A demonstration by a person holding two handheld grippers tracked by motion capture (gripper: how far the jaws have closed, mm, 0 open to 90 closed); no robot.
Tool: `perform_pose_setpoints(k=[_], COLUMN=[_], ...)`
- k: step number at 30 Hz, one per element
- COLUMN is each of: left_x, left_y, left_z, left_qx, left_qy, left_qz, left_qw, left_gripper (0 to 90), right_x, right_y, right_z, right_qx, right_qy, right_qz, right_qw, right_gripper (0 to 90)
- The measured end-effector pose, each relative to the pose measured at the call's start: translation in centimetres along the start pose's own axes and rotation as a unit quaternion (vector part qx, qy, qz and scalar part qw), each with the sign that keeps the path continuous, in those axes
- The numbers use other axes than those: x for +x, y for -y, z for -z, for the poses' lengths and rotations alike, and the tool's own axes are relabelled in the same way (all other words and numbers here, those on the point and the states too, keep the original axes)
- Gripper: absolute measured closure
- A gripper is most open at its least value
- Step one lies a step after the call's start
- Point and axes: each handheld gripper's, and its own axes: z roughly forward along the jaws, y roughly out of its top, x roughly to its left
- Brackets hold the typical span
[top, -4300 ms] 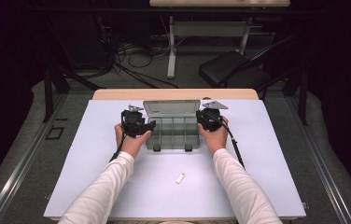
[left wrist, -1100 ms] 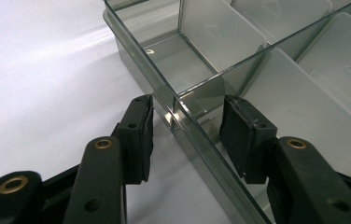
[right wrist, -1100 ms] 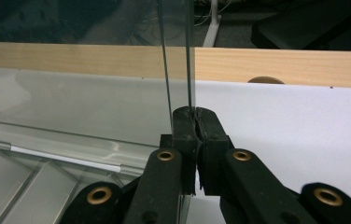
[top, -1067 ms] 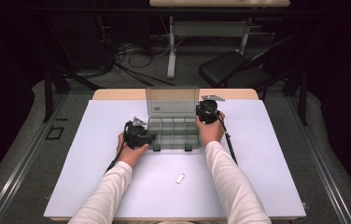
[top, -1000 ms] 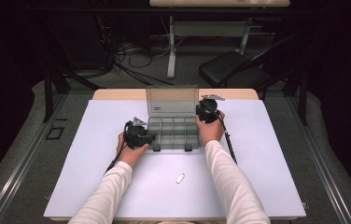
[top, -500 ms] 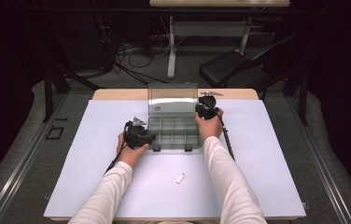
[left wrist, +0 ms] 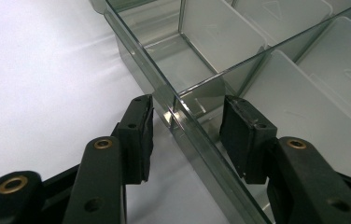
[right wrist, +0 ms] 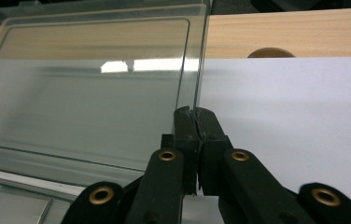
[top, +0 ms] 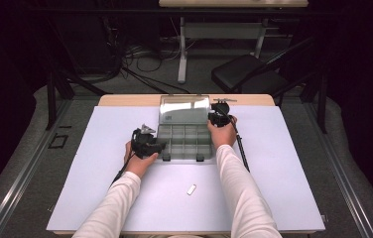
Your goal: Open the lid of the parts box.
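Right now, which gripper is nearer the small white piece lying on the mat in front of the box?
Left. The left gripper straddles the box's near-left wall, closer to the small white piece; the right gripper pinches the raised lid's edge, farther back.

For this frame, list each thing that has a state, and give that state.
Compartment box: open, flat on the table, compartments look empty.
Lid: raised, standing near upright at the far side.
Right gripper: shut on the lid's side edge.
Left gripper: jaws straddle the box's near-left wall, not pressing on it.
Small white piece: lying loose on the table, untouched.
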Motion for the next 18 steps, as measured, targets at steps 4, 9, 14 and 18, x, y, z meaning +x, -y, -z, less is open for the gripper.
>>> perform_pose_setpoints(k=[4, 9, 14, 18], left_x=[0.0, -0.01, -0.01, -0.03], left_y=[0.02, 0.03, 0.04, 0.08], left_z=[0.0, 0.0, 0.0, -0.04], left_qx=[-0.001, -0.001, -0.002, -0.005], left_qy=[0.0, 0.0, -0.001, -0.003], left_qz=[0.002, 0.004, 0.005, 0.006], left_qw=[1.0, 1.0, 1.0, 1.0], left_gripper=[54.1, 54.2, 54.2, 54.3], right_x=[-0.06, -0.13, -0.18, -0.2], right_y=[0.06, 0.09, 0.16, 0.26], right_z=[-0.18, -0.42, -0.64, -0.84], right_qx=[0.005, 0.008, 0.008, 0.014], right_qy=[-0.004, -0.004, -0.005, -0.004], right_qz=[-0.005, -0.004, -0.006, -0.007], right_qw=[1.0, 1.0, 0.9999, 0.9999], right_gripper=[89.1, 89.1, 89.2, 89.1])
